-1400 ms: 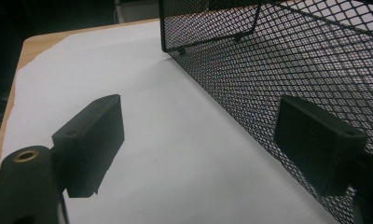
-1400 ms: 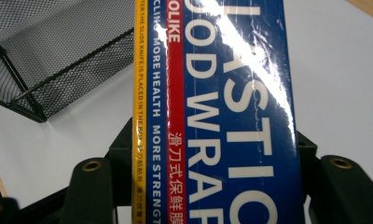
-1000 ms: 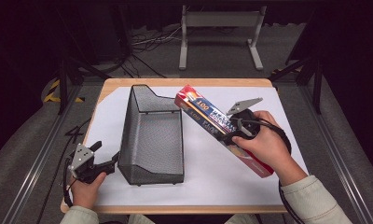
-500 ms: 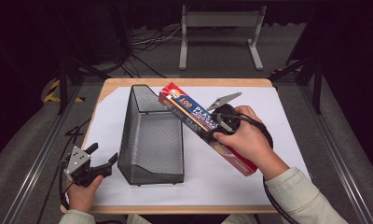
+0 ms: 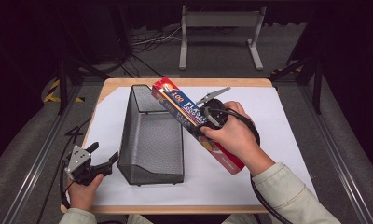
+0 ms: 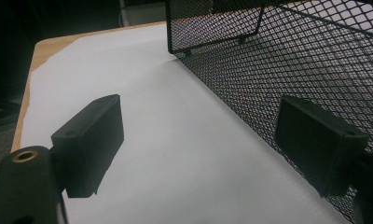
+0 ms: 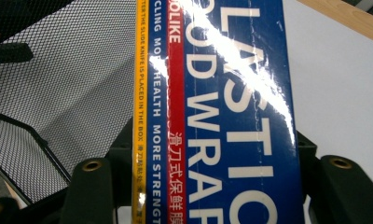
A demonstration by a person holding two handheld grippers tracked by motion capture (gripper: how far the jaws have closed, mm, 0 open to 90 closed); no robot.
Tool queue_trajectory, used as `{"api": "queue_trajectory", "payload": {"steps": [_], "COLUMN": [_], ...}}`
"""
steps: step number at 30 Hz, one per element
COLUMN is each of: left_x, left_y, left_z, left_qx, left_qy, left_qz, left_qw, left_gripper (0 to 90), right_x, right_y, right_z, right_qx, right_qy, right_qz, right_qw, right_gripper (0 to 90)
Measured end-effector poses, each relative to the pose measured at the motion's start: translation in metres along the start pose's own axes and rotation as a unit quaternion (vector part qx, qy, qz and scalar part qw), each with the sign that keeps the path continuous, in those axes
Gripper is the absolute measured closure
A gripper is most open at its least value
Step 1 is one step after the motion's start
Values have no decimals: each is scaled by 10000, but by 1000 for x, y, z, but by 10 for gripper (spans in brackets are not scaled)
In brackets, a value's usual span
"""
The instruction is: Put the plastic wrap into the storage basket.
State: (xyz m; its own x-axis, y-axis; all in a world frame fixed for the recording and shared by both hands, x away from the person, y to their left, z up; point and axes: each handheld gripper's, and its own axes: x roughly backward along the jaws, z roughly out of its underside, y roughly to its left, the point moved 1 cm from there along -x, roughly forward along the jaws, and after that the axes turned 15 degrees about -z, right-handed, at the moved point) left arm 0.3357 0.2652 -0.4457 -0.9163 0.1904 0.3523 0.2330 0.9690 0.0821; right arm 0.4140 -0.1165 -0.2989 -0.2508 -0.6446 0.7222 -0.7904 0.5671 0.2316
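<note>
Raised leftward, plastic wrap box [image 5: 184, 110] slants over mesh basket [image 5: 152, 140], far end up-left.

We see a long blue-and-red plastic wrap box [image 5: 194, 122] slanting across frame centre, its upper-left end over the black mesh basket [image 5: 152, 135] left of centre.

Left hand [image 5: 84, 192] at the table's near left corner, holding the left gripper [image 5: 102, 157] low, jaws spread wide apart and empty. Right hand [image 5: 231, 135] raised over the middle of the table, forearm entering from the lower right; right gripper [image 5: 201, 122] clamped across a long box [image 5: 189, 114].
</note>
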Motion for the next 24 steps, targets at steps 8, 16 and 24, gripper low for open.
{"api": "queue_trajectory", "payload": {"steps": [8,16,24], "left_x": [-3,-4,0], "left_y": [-2,-3,-1], "left_z": [-2,-2,0], "left_qx": [-12,-61,-38], "left_qy": [-31,-18,-28], "left_qz": [44,56,21], "left_qw": [10000,10000,10000], "left_gripper": [166,166,166], "right_x": [-12,-24,-39], "right_y": [8,19,27], "right_z": [-8,-14,-21], "right_qx": [-311,-769,-969], "right_qy": [42,-47,-49], "right_qz": [80,24,37], "right_qw": [9995,9970,9953], "right_gripper": [406,406,406]}}
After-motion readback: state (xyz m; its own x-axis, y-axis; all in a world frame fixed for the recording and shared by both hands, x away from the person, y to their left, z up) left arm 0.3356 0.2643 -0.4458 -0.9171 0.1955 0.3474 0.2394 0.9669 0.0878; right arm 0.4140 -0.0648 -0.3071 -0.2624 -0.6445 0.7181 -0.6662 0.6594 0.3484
